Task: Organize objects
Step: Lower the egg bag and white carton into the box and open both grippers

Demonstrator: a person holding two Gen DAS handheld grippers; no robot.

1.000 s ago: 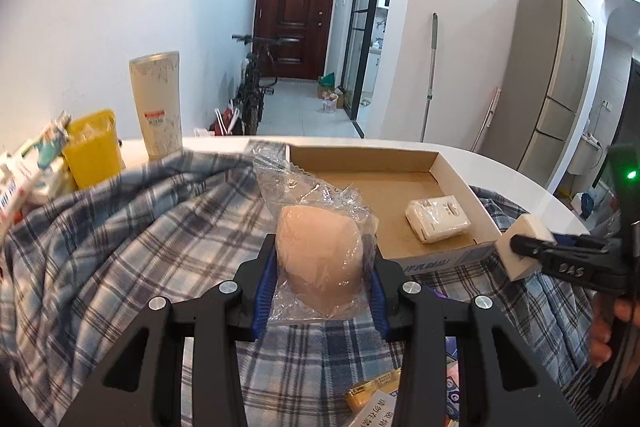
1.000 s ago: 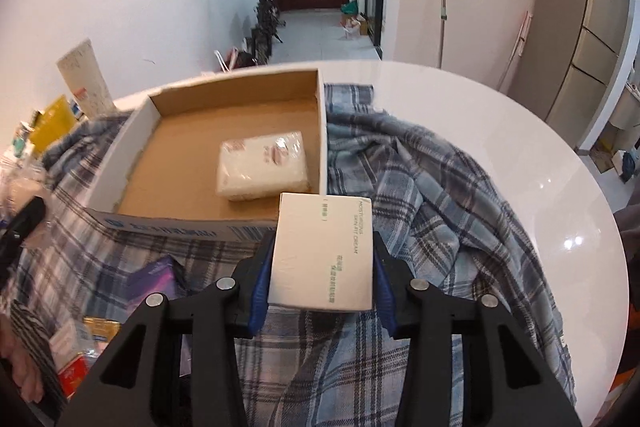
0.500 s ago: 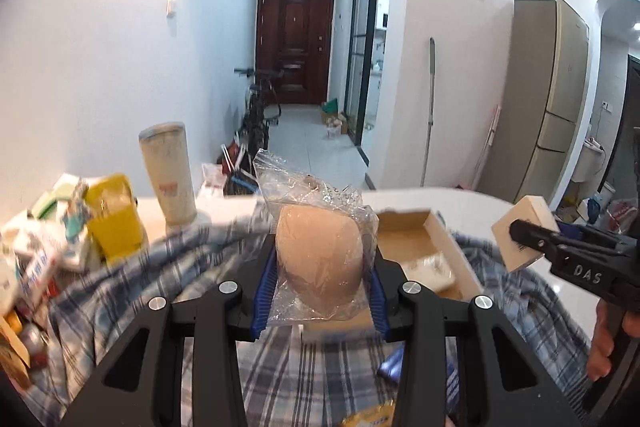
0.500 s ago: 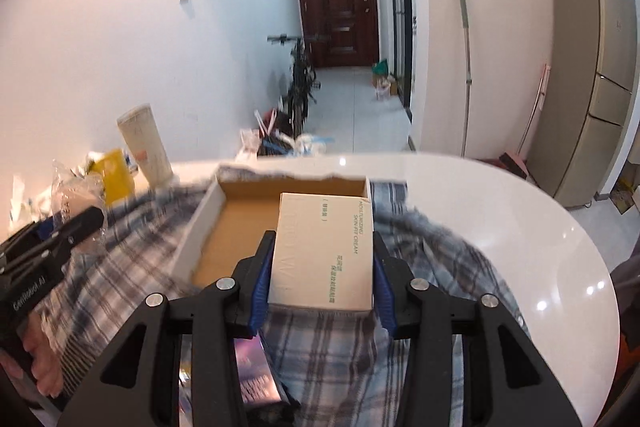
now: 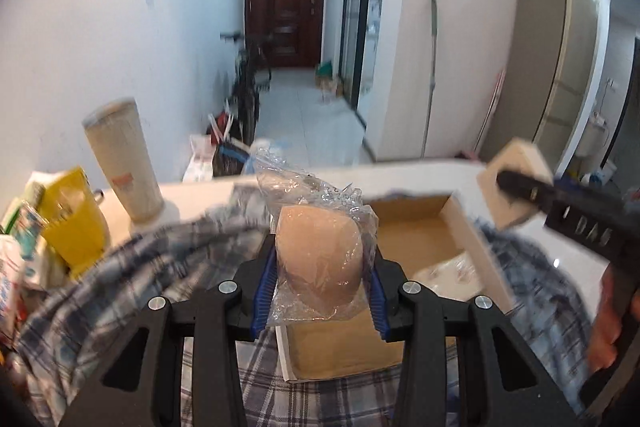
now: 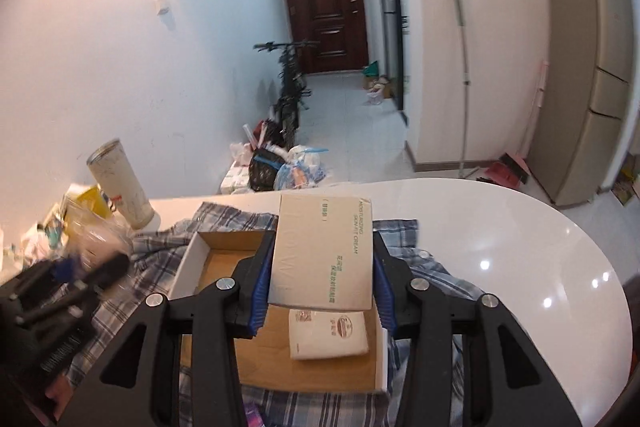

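Left wrist view: left gripper clamped on bagged beige pad, both blue pads pressing its sides, held above near-left corner of cardboard tray. Right wrist view: right gripper closed tight on white cream box, held over the tray interior, not touching it. 1 white wrapped packet lies inside the tray, below and just in front of the box. Tray sits on plaid cloth spread over white table. Beige tumbler and yellow cup stand at the table's far left.
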